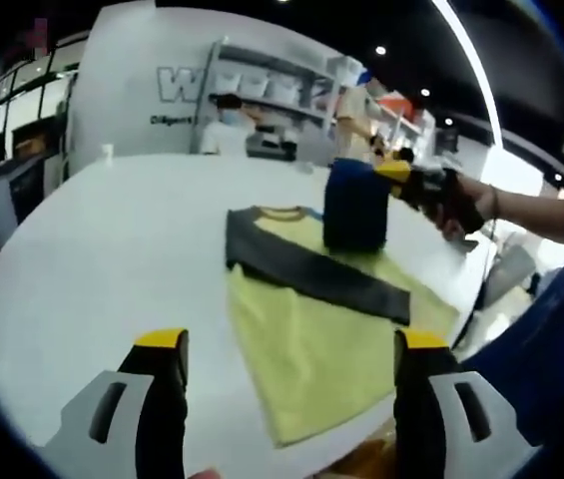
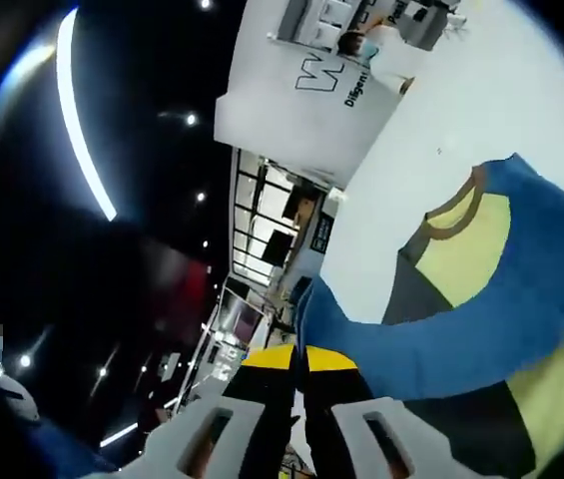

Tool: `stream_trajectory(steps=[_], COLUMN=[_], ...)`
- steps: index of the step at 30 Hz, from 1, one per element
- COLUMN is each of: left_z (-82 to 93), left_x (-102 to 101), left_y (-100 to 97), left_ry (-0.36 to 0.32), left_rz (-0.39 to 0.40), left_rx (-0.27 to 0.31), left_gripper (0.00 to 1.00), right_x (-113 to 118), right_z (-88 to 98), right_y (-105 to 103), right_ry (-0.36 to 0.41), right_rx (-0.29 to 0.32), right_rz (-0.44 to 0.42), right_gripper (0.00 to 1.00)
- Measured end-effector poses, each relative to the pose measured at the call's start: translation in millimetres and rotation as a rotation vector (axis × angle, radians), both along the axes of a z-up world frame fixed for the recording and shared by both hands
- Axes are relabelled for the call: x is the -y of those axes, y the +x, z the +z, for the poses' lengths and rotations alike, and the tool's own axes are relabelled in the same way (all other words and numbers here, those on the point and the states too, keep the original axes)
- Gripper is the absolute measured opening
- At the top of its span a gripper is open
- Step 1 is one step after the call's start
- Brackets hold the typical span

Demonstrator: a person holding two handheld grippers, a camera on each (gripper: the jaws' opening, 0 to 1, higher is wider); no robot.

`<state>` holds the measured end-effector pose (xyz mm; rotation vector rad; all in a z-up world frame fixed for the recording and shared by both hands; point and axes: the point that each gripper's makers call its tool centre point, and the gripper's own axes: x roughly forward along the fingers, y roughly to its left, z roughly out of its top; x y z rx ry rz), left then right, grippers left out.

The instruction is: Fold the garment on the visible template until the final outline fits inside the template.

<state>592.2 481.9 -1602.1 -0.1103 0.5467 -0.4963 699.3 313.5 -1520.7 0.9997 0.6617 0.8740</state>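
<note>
A yellow shirt (image 1: pixel 306 344) lies flat on the white table (image 1: pixel 112 239), its brown collar (image 1: pixel 283 212) at the far end. A dark grey sleeve (image 1: pixel 311 271) is folded slantwise across its chest. The blue sleeve (image 1: pixel 354 205) hangs lifted above the shirt, with my right gripper (image 1: pixel 401 178) shut on its end. In the right gripper view the yellow-tipped jaws of the right gripper (image 2: pixel 299 361) are closed on the blue sleeve (image 2: pixel 441 329), which arcs over the shirt (image 2: pixel 466 244). My left gripper (image 1: pixel 291 364) stands open over the shirt's near hem, holding nothing.
The table's near edge (image 1: pixel 361 444) runs just below the hem. A small white cup (image 1: pixel 107 152) stands at the far left. Behind the table are shelves (image 1: pixel 272 85) and a person (image 1: pixel 227 125). A hand (image 1: pixel 466 205) holds the right gripper.
</note>
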Motion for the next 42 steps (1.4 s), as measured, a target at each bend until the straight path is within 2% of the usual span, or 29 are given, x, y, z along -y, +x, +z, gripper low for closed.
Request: stream_trajectory(steps=[7,10,13,18,23,26,28,29,30,33,35,36,39,42], left_z=[-8.2,-8.0,-11.7,-14.6,-18.8,-20.6,-22.5,-23.7,-24.8,-26.8,-28.2,-31.3,-33.3,-35.5], left_x=[4.1,4.5,4.0,3.4,0.9,0.1,0.4,0.6,1.0,1.0,0.5,-0.8,-1.5,-1.1], left_y=[-3.5,-5.6,-8.1,-11.1,-13.4,-14.3,-15.0,-15.6,-16.3,-18.3,-19.9,-21.3,-25.9,-29.9], left_ry=[-0.004,-0.007,-0.006,-0.009,-0.004,-0.003,-0.003,-0.002,-0.001,-0.002,-0.001,0.007,0.020,0.020], left_rz=[-0.009,-0.009,-0.010,-0.009,-0.010,-0.011,-0.012,-0.013,-0.012,-0.013,-0.014,-0.018,-0.027,-0.032], left_rx=[-0.018,-0.024,-0.036,-0.043,-0.052,-0.055,-0.060,-0.062,-0.065,-0.067,-0.070,-0.073,-0.084,-0.090], left_gripper=[0.83,0.83,0.83,0.83,0.83,0.83,0.83,0.83,0.83,0.83,0.83,0.83,0.83,0.83], right_x=[-16.4,-26.3,-33.9,-40.1,-40.8,-41.9,-43.4,-44.2,-46.2,-54.9,-58.7,-60.1,-59.3,-49.3], right_z=[-8.5,-11.9,-30.2,-46.3,-63.8,-74.3,-85.2,-89.5,-97.4,-101.9,-103.2,-103.7,-102.0,-91.6], right_y=[-27.4,-46.6,-67.1,-82.3,-88.0,-88.4,-90.4,-93.0,-99.3,-114.9,-125.7,-128.9,-131.5,-130.3], right_ry=[0.001,0.003,-0.076,-0.060,-0.114,-0.125,-0.161,-0.181,-0.236,-0.265,-0.286,-0.311,-0.334,-0.337], right_rx=[0.011,0.019,0.042,0.010,0.006,-0.024,-0.036,-0.030,0.012,0.036,0.057,0.093,0.122,0.155], right_rz=[0.092,0.162,0.240,0.242,0.238,0.215,0.201,0.211,0.242,0.307,0.341,0.356,0.353,0.310], right_gripper=[0.00,0.00,0.00,0.00,0.00,0.00,0.00,0.00,0.00,0.08,0.05,0.04,0.13,0.11])
